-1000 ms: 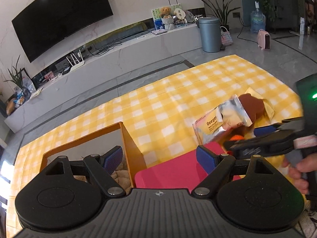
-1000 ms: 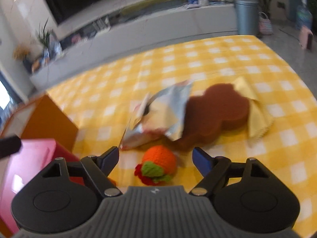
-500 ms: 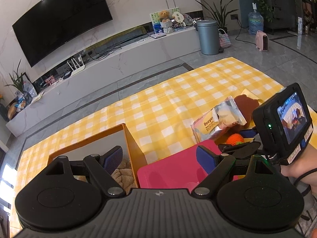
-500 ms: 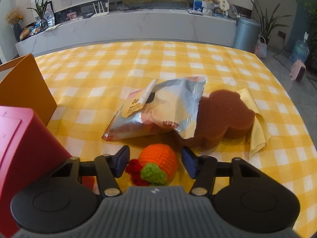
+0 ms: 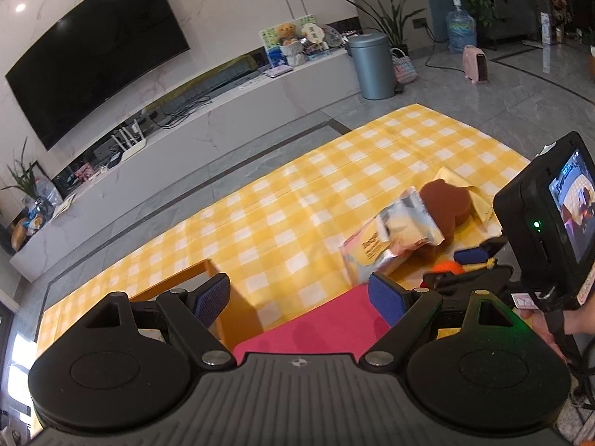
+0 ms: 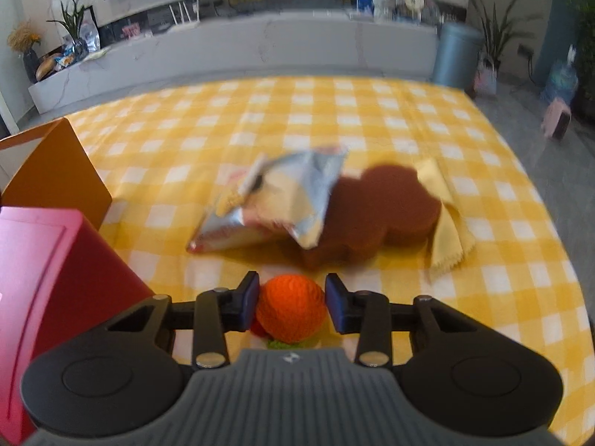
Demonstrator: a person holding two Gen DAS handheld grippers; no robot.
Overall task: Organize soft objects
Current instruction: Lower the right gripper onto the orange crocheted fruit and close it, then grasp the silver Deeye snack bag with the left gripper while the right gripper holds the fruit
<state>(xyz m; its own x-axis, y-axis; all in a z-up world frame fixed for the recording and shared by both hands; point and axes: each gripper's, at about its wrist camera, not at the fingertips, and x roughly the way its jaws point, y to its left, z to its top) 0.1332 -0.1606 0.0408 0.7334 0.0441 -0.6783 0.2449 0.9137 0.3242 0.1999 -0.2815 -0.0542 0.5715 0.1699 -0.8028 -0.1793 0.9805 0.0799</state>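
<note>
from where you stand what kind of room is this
Most likely a home living room. A large wall-mounted television hangs above a long low media console, a teddy bear sits on that console, and house plants stand by a bin on the tiled floor. The work surface is a yellow checked tablecloth.

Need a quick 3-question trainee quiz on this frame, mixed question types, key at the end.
1. True or false: the snack packet lies partly on the brown sponge.
2. Multiple choice: what sits between the pads of the right gripper? A) the yellow cloth B) the orange crochet fruit C) the snack packet
3. Fill in: the left gripper hangs over the ____ box, with nothing between its pads.

Key:
1. True.
2. B. The jaws are closing on it; the pads look about at its sides, but blur hides whether they press.
3. Pink. The orange box stands beside it.
</note>
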